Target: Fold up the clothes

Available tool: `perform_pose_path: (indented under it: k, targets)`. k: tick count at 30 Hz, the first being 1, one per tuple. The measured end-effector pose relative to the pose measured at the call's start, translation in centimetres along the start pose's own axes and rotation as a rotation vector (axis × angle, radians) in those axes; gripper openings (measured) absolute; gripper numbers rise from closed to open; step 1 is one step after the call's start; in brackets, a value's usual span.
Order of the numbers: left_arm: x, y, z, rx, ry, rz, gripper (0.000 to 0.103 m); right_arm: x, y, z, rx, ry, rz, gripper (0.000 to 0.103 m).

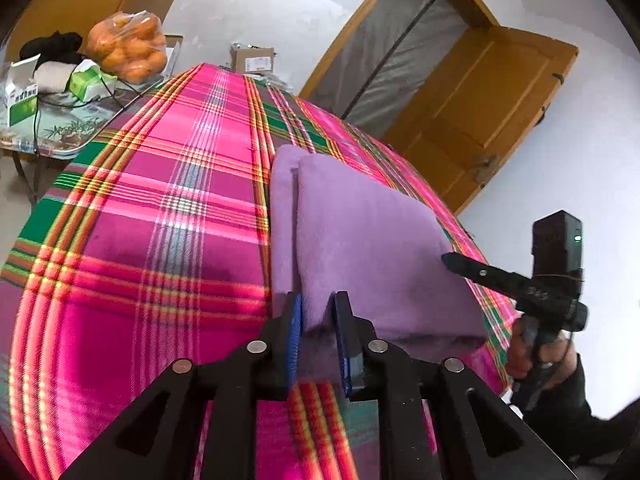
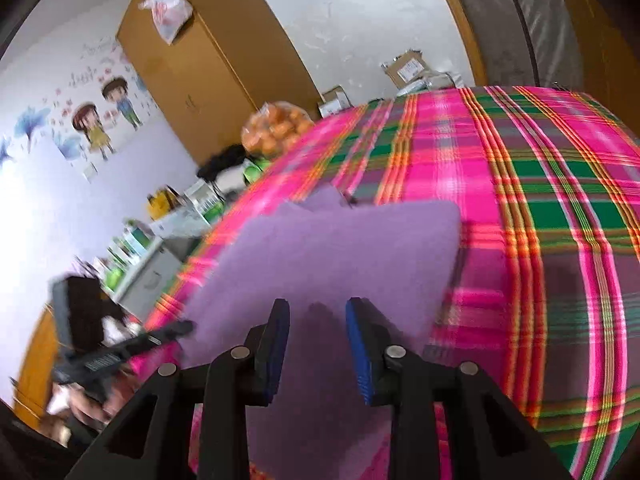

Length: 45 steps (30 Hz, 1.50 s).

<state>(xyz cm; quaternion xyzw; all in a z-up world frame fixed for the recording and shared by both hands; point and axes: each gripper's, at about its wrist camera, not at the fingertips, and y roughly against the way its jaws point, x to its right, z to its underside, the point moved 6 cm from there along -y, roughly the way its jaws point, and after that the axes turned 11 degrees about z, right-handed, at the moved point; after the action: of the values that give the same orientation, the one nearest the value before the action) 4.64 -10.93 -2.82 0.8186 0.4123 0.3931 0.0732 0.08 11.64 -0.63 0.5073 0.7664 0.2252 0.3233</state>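
Observation:
A folded purple garment (image 1: 360,232) lies on the pink plaid cloth (image 1: 160,200) that covers the table. My left gripper (image 1: 318,308) is at the garment's near edge, with purple fabric between its blue pads, jaws narrowly apart. My right gripper (image 2: 318,312) is open just above the same garment (image 2: 328,248), its blue pads apart with purple cloth below them. The right gripper also shows in the left wrist view (image 1: 450,258), its fingertip at the garment's right corner. The left gripper shows blurred at the left of the right wrist view (image 2: 180,328).
A side table (image 1: 60,128) at the far left holds a bag of oranges (image 1: 128,46), boxes and a black cloth. A cardboard box (image 1: 253,59) sits behind the table. A wooden door (image 1: 480,112) stands open at the right.

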Motion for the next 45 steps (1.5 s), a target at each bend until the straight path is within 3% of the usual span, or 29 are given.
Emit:
perform_pose_path:
  k: [6, 9, 14, 18, 27, 34, 39, 45]
  targets:
    - [1.0, 1.4, -0.4, 0.022, -0.063, -0.024, 0.019, -0.2, 0.5, 1.0, 0.036, 0.065, 0.041, 0.028]
    - [3.2, 0.6, -1.2, 0.039, -0.120, 0.021, 0.019, -0.4, 0.9, 1.4, 0.055, 0.094, 0.060, 0.029]
    - [2.4, -2.8, 1.0, -0.082, -0.146, -0.010, 0.019, -0.5, 1.4, 1.7, 0.083, 0.129, 0.090, 0.031]
    - [2.7, -2.2, 1.0, -0.067, -0.169, -0.009, 0.019, 0.7, 1.2, 0.7, 0.082, 0.092, 0.098, 0.031]
    - [5.2, -4.5, -5.2, -0.017, -0.242, -0.028, 0.019, 3.5, 0.9, -1.4, 0.080, 0.007, 0.117, 0.031]
    - [1.3, -11.1, -6.7, -0.147, -0.134, -0.109, 0.016, 4.6, -0.9, -3.5, 0.063, -0.020, 0.127, 0.030]
    - [0.5, -9.4, -6.4, -0.086, -0.085, -0.045, 0.014, 5.2, -3.9, -4.2, -0.006, -0.022, 0.144, 0.030]
    - [1.2, -8.7, -7.5, -0.049, -0.110, -0.073, 0.014, 5.7, -4.1, -4.6, -0.015, -0.053, 0.135, 0.030]
